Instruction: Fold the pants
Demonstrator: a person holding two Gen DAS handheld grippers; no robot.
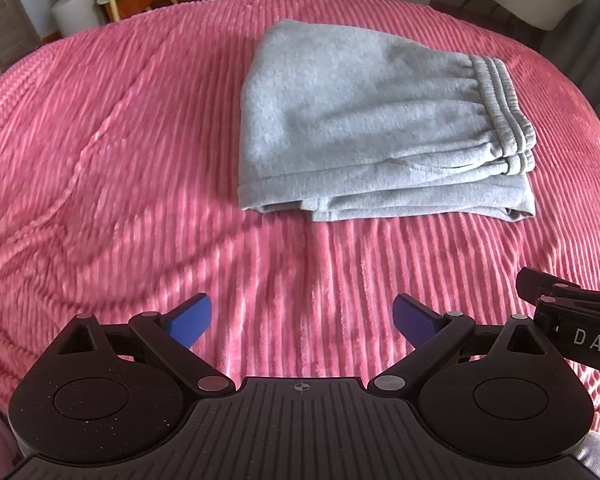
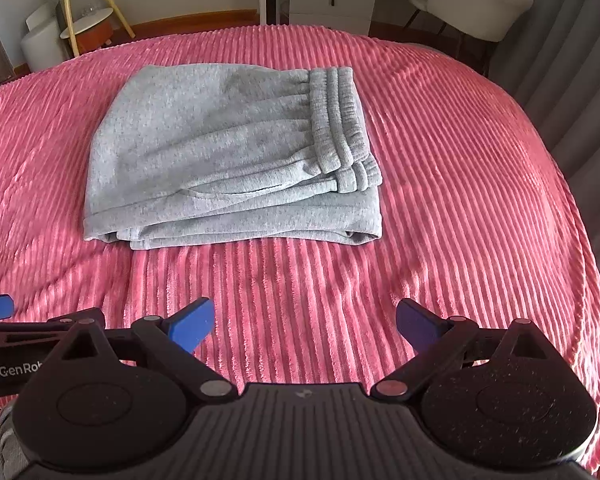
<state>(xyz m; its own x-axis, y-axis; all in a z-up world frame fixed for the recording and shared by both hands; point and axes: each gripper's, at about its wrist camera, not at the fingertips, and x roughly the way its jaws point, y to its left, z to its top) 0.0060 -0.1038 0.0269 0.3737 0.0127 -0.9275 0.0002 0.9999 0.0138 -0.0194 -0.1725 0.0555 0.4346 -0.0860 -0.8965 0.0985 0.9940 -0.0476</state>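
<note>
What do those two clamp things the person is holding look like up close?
Each is matte black plastic: a ribbed central body, two round discs, and hinged arms with silver pivot pins ending in blue fingertips. White lettering marks their sides. The left gripper and right gripper look alike.

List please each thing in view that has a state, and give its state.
Grey pants: folded into a stack, waistband on top, lying on the bed.
Pink bedspread: spread over the bed, slightly wrinkled.
Left gripper: fingers open, holding nothing.
Right gripper: fingers open, holding nothing.
</note>
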